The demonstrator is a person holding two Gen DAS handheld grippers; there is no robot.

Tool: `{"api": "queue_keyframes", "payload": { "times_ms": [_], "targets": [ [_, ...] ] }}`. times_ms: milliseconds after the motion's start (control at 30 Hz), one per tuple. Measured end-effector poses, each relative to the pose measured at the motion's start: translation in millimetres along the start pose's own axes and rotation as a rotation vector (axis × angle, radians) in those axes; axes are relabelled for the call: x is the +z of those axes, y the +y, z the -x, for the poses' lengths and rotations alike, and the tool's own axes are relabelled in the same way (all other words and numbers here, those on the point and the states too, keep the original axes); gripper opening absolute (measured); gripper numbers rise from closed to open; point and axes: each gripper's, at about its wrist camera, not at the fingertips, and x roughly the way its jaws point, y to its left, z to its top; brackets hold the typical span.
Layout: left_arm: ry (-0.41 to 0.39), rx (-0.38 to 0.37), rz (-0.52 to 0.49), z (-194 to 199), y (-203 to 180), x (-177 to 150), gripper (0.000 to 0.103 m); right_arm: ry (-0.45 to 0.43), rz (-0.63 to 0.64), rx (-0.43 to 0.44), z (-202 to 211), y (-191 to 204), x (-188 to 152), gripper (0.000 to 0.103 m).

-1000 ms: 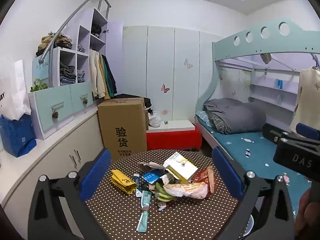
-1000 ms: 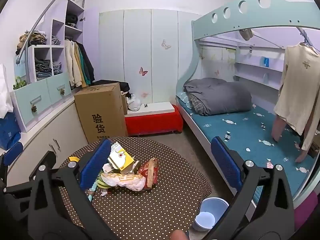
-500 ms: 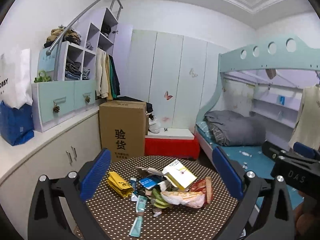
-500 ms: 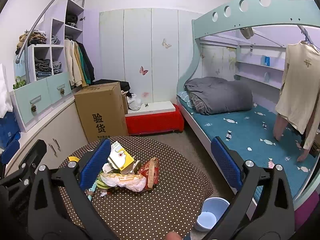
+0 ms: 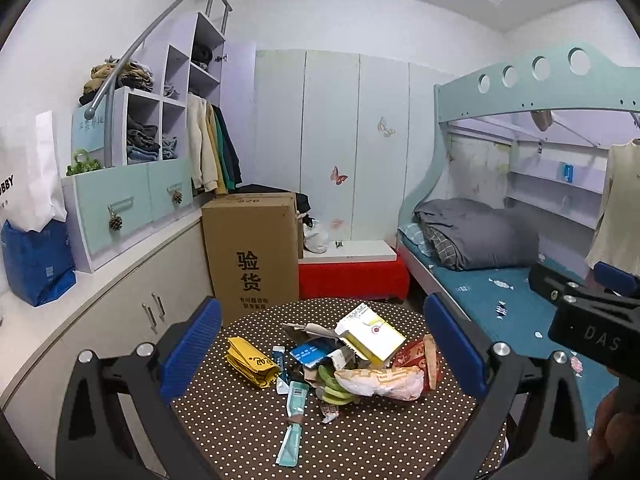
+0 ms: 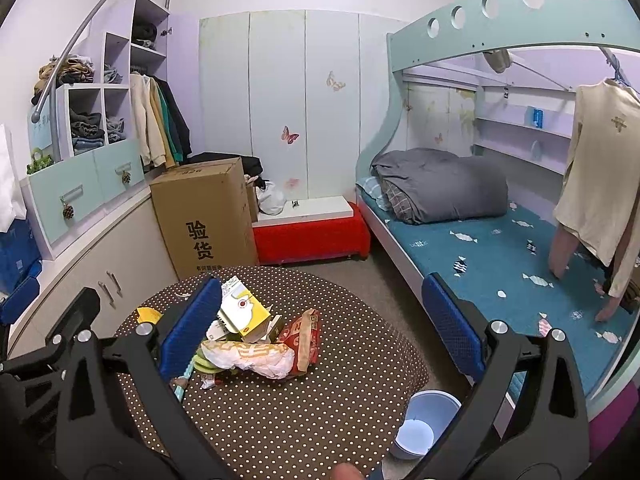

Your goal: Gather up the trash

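Gaping jaws, left gripper (image 5: 322,344): both blue pads are held wide apart above the table, and nothing is gripped between them.
Jaws, right gripper (image 6: 322,320): the pads are likewise spread wide and nothing is held.
Trash pile (image 5: 336,360): wrappers are heaped near the middle of the polka-dot table (image 5: 240,420); a yellow packet (image 5: 250,362) is seen at the left edge, a white-and-yellow carton (image 5: 370,336) on top, a crumpled white wrapper (image 5: 380,384) in front and a red packet (image 5: 424,360) to the right.
Teal sachet (image 5: 294,432): laid just in front of the heap, nearer the camera.
Bin (image 6: 424,420): a pale blue bucket is placed on the floor beside the table's right edge.
Surroundings: a cardboard box (image 5: 252,252) is stood behind the table, with a bunk bed (image 6: 480,240) at the right.
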Motion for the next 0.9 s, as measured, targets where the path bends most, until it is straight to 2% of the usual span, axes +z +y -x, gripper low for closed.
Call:
{"api": "queue_keyframes", "payload": {
  "times_ms": [600,733,900],
  "targets": [
    [0.093,-0.028,0.01,-25.2,2.4,-8.7,0.099,0.046,0.013,-0.002,-22.8,-2.1,-7.7,0.098],
    [0.132,-0.022,0.019,-39.4,8.3,-18.9,0.099,0.092,0.011,0.007,-43.2,-8.2,-14.4,0.098],
    [0.225,-0.009,0.031,-65.1,19.1,-45.7,0.099,0.222,-0.013,0.024,-91.2,-17.4,-37.5,0.098]
  ]
}}
